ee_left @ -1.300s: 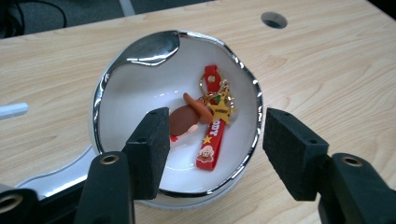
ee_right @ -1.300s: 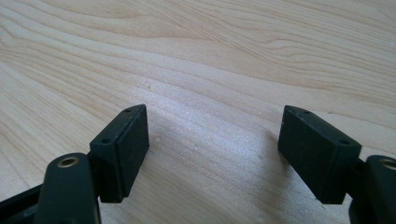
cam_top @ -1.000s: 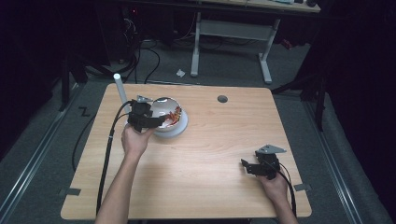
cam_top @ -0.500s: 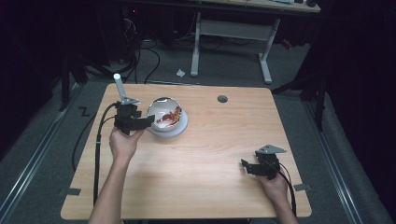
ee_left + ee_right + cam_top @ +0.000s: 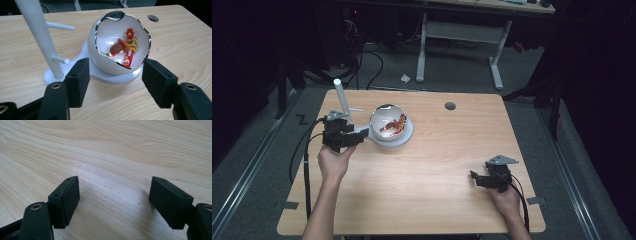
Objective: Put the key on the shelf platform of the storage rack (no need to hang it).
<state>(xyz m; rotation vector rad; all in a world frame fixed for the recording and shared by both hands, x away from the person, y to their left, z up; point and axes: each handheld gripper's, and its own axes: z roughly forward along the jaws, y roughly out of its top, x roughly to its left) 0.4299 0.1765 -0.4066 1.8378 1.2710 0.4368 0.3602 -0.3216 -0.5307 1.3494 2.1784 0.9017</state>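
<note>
**Bowl sits dead ahead of the left claw**

The left claw [image 5: 113, 82] gapes wide and empty. The white bowl [image 5: 107, 60], keychain [image 5: 126, 48] inside, lies just beyond its jaws, the stand's post [image 5: 41, 35] to its left. The right claw [image 5: 113, 202], also wide, hovers over bare counter [image 5: 125, 150], well apart.
</note>
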